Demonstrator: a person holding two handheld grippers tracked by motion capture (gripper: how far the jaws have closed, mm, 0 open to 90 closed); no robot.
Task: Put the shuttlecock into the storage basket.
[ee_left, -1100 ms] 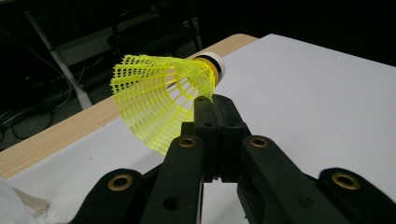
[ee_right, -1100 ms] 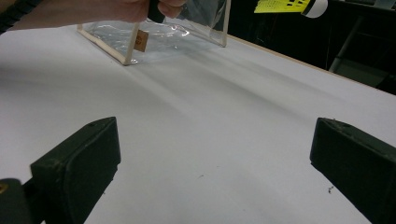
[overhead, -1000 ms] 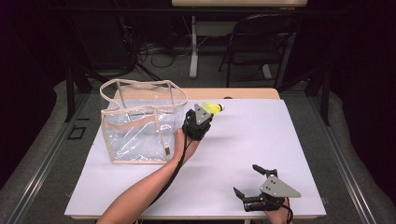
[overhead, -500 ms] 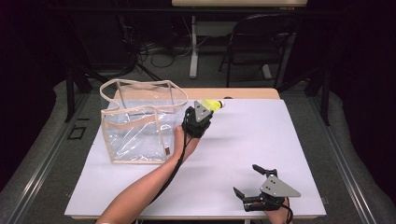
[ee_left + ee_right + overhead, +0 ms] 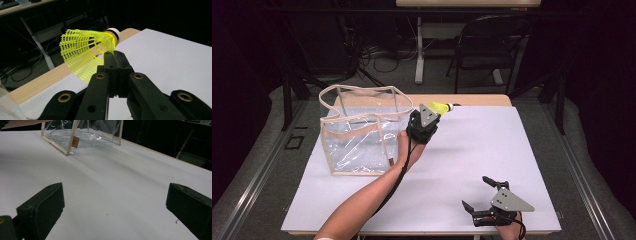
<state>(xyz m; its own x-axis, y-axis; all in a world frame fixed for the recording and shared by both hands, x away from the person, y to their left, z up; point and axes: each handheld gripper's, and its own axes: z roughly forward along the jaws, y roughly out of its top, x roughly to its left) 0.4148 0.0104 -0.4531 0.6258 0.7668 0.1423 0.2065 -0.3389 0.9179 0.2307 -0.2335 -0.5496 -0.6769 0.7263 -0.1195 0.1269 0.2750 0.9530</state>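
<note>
The shuttlecock (image 5: 85,51) was neon-yellow mesh with a white cap (black band beneath); the clear bag (image 5: 357,132) had cream trim, and the table cover (image 5: 492,150) was plain white.

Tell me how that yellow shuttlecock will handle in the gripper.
The shuttlecock is probably very light: its skirt is open plastic mesh. The left gripper pinches it by the skirt's edge, which likely flexes under a hard squeeze. Set down, it may roll in a curve on its cone shape.
</note>
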